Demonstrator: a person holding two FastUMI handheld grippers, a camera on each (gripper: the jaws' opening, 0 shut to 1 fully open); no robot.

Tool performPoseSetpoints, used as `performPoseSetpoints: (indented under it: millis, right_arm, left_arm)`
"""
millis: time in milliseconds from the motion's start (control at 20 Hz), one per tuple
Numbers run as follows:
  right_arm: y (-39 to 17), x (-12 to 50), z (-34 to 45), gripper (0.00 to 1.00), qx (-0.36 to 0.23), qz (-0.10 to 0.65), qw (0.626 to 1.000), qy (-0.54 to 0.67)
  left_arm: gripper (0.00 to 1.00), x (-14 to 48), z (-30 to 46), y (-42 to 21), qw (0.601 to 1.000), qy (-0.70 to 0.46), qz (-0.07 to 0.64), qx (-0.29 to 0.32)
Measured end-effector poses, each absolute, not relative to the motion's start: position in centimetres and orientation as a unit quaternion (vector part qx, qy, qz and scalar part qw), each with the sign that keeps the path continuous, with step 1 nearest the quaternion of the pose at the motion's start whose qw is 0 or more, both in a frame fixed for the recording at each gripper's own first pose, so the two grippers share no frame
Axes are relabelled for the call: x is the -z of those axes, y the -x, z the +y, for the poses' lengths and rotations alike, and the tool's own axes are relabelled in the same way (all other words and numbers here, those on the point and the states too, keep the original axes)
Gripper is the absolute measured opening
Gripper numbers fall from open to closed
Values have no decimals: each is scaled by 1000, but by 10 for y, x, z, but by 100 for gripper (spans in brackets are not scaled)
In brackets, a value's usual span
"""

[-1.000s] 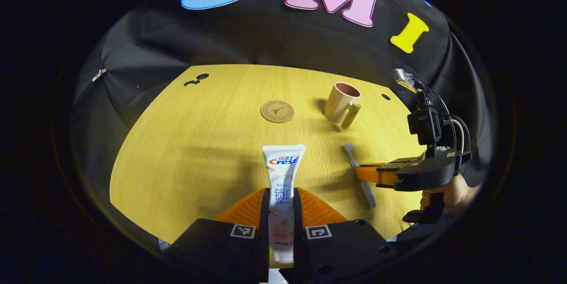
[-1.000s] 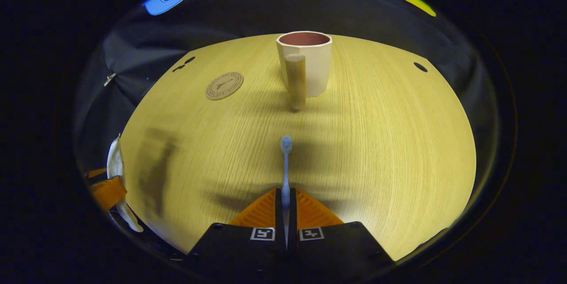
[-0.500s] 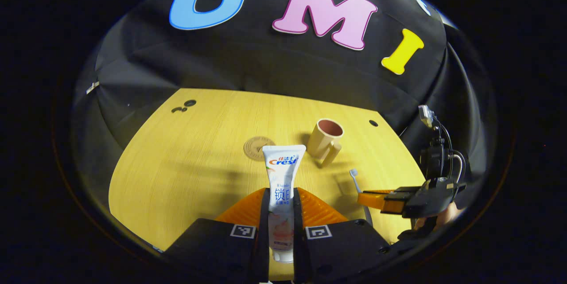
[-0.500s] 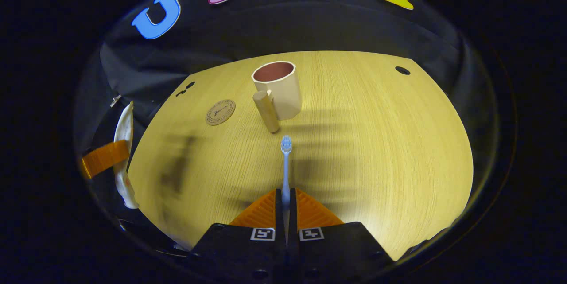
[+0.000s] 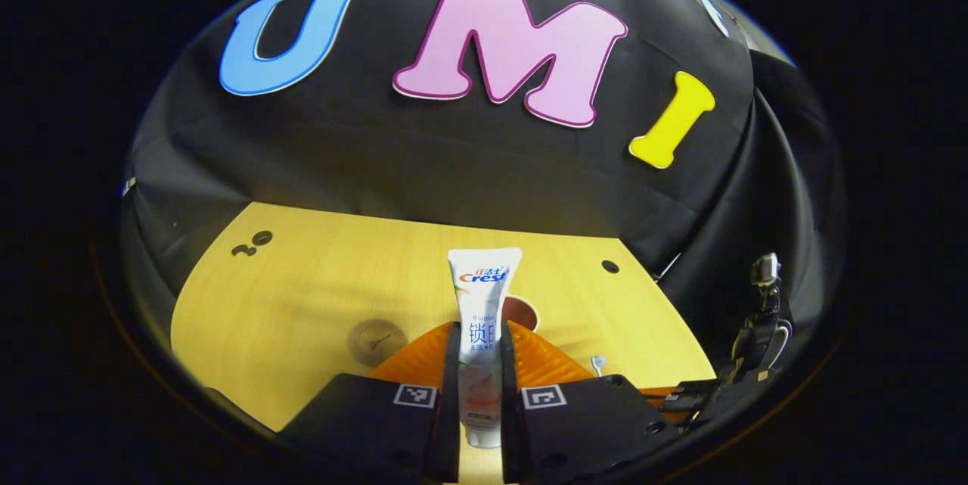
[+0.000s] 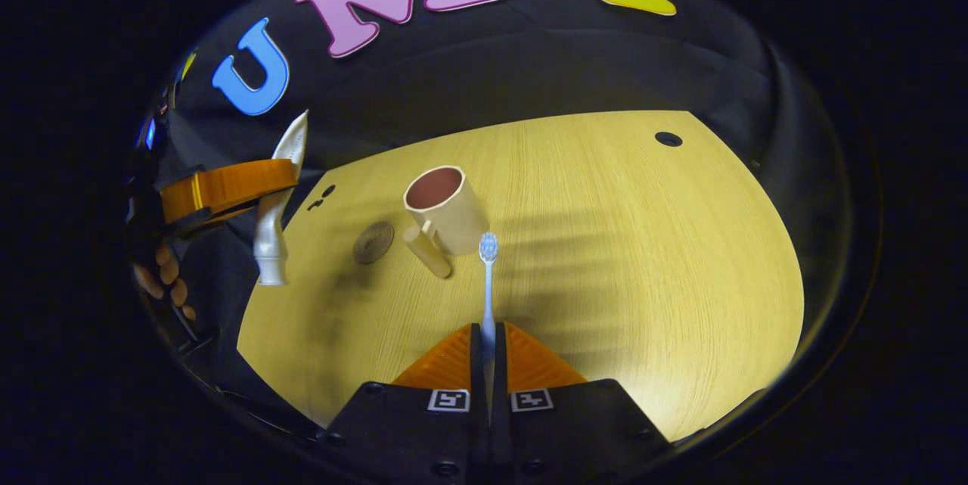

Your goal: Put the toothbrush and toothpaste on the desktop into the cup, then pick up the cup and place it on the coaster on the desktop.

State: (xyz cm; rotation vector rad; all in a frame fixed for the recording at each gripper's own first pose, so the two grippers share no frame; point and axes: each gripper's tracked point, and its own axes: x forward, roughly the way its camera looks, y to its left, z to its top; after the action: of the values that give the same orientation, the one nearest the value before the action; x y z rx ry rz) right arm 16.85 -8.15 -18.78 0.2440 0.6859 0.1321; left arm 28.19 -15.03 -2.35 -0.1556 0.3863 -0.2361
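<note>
Left gripper view: we see the left gripper (image 5: 479,345) closed on the one toothpaste tube (image 5: 482,318), both fingers pressing its flat sides, the tube standing up between them with its crimped end farthest from the camera and its cap end down between the fingers. Behind the tube a sliver of the cup's (image 5: 522,311) opening peeks out on the right, and the round coaster (image 5: 376,341) lies on the wooden desktop (image 5: 302,281) to the left of the fingers. At the far right edge the right gripper (image 5: 684,402) shows partly, with the toothbrush (image 5: 598,361) head just beside it. In the right gripper view we get what that view hides: the whole cup (image 6: 446,209), upright, handle turned toward the camera and to the left, with the coaster (image 6: 373,242) just left of it, apart from it. The right gripper (image 6: 488,341) is closed on the single toothbrush (image 6: 488,281), bristle head far from the camera and overlapping the cup's near right side in the picture. On the left the left gripper (image 6: 227,184) holds the toothpaste tube (image 6: 276,220) above the desktop (image 6: 643,258), cap end down, and a hand (image 6: 162,281) shows below it. We count one cup, one coaster, one tube, one brush, two grippers.
</note>
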Motion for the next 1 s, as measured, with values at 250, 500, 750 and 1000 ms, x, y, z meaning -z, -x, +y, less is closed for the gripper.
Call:
performPoseSetpoints:
  millis: [250,500,750,1000]
  right_arm:
    - [-183,168,-105,5,-64,323,934,-138]
    - [-192,156,-122,5,-59,317,929,-178]
    - [-202,154,-138,5,-55,314,934,-161]
    - [-208,154,-132,5,-65,310,937,-144]
  left_arm:
    - [27,9,-183,-340,974,83,157,142]
    - [26,8,-211,-386,978,57,107,168]
    - [27,23,-223,-414,976,67,89,187]
    - [27,47,-219,-420,977,82,76,179]
